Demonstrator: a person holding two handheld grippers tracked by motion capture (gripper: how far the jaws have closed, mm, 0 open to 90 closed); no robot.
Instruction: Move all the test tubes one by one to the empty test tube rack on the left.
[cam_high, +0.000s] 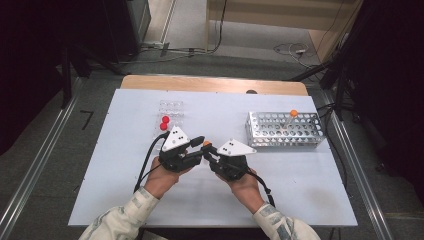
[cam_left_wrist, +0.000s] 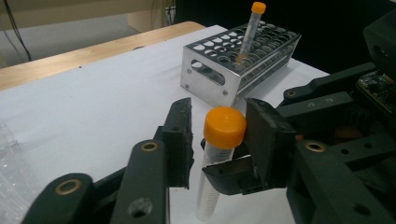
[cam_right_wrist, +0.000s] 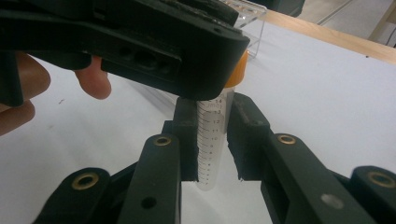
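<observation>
A: Left gripper view: what is seen between the black jaws of the left gripper (cam_left_wrist: 217, 135)?

B: The orange cap of a clear graduated tube (cam_left_wrist: 223, 140) is framed by them. The right-hand jaw is seen touching the cap; a narrow gap is left at the other jaw, so no full clamp on the cap is shown. The jaws are set narrow.

A: By what is the tube carried?

B: In the right gripper view, the tube (cam_right_wrist: 210, 140) is seen clamped upright by its body between the pads of the right gripper (cam_right_wrist: 212, 140), with the printed scale turned to the camera. The cap end is partly covered by the left gripper's jaw, and fingers (cam_right_wrist: 93, 79) of the person's hand are seen at the left edge.

A: How is the pair placed on the table?

B: In the high view, the left gripper (cam_high: 199, 141) and the right gripper (cam_high: 210, 149) are met tip to tip above the white table (cam_high: 125, 190), near its middle. Behind the left gripper, a clear plastic rack (cam_high: 170, 112) with two red-capped items (cam_high: 164, 122) is seen. To the right, well apart, a metal perforated rack (cam_high: 285, 130) is seen, in which a second orange-capped tube (cam_high: 291, 119) is leaned.
</observation>
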